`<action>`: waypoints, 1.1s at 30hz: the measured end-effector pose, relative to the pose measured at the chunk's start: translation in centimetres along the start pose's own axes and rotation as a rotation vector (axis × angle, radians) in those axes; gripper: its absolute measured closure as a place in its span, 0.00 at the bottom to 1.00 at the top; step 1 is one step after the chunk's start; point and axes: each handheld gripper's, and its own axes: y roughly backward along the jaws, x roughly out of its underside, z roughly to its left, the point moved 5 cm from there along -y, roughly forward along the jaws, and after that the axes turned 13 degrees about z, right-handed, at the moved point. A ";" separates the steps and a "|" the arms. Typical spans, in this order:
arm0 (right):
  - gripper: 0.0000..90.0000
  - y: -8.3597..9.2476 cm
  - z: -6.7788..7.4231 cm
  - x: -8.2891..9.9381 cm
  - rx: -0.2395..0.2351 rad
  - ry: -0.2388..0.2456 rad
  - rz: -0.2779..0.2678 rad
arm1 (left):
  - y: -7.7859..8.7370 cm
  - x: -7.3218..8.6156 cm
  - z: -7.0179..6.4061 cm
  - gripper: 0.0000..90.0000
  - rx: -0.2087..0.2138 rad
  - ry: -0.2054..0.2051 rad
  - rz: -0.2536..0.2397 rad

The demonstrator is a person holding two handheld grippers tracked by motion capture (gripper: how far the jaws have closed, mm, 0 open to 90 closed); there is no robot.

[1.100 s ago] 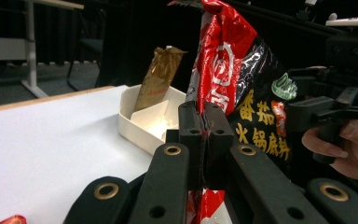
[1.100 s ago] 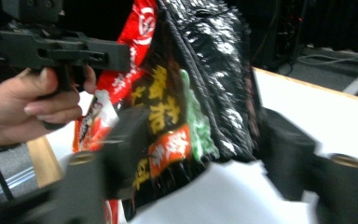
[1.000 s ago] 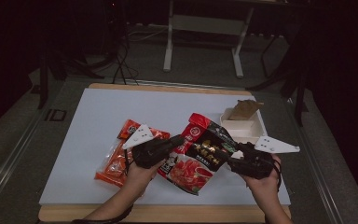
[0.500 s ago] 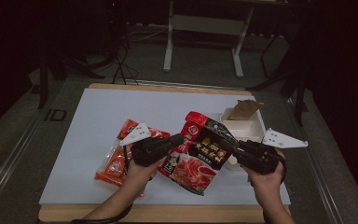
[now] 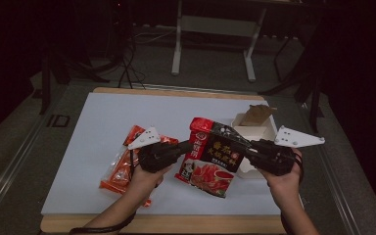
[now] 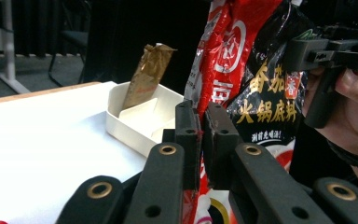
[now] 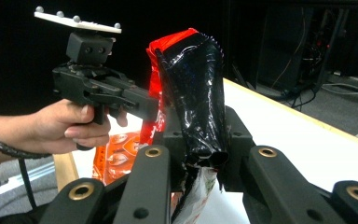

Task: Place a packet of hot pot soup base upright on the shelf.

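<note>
The red-and-black seasoning pouch (image 5: pixel 211 155) hangs in the air above the near middle of the tabletop (image 5: pixel 93 132), stretched between the two grippers, and the likeliest failure is a slip: its film is glossy and each grip takes only a narrow strip of edge, so a pull apart or a twist could draw it free and drop it toward the near edge. Uneven tension could also tear the seam or crease the pack. The left gripper (image 5: pixel 182 148) has its jaws closed almost fully on the pouch's left edge, the thin red film pinched flat between the pads. The right gripper (image 5: pixel 248 147) has just been closing, and its jaws now clamp a bunched fold of the black right side, crumpled between them. The bunched fold looks the less secure hold, since it may unroll under load. Beyond the pouch, a white compartment tray (image 5: pixel 260 133) with a brown sachet (image 5: pixel 255 115) leaning in it sits toward the right edge, and orange packets (image 5: pixel 122 169) lie toward the near left.
</note>
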 end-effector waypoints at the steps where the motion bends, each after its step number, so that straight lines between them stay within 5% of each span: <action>1: 0.85 0.1 0.0 -0.2 0.001 0.008 0.001 | 0.0 -0.1 0.0 0.95 0.000 -0.003 0.001; 5: 0.86 0.2 -0.1 -0.6 -0.010 0.021 0.006 | 0.1 -0.2 0.3 0.88 0.036 0.018 -0.003; 16: 0.86 1.6 -2.6 -2.1 0.013 0.023 -0.038 | 1.7 -0.3 0.7 0.24 -0.011 0.005 0.023; 27: 0.85 3.9 -5.9 -3.6 0.107 0.050 -0.091 | 3.2 1.4 0.8 0.02 -0.041 -0.043 0.081; 33: 0.85 5.3 -8.0 -3.8 0.172 0.045 -0.102 | 4.1 2.9 1.3 0.02 -0.046 -0.023 0.129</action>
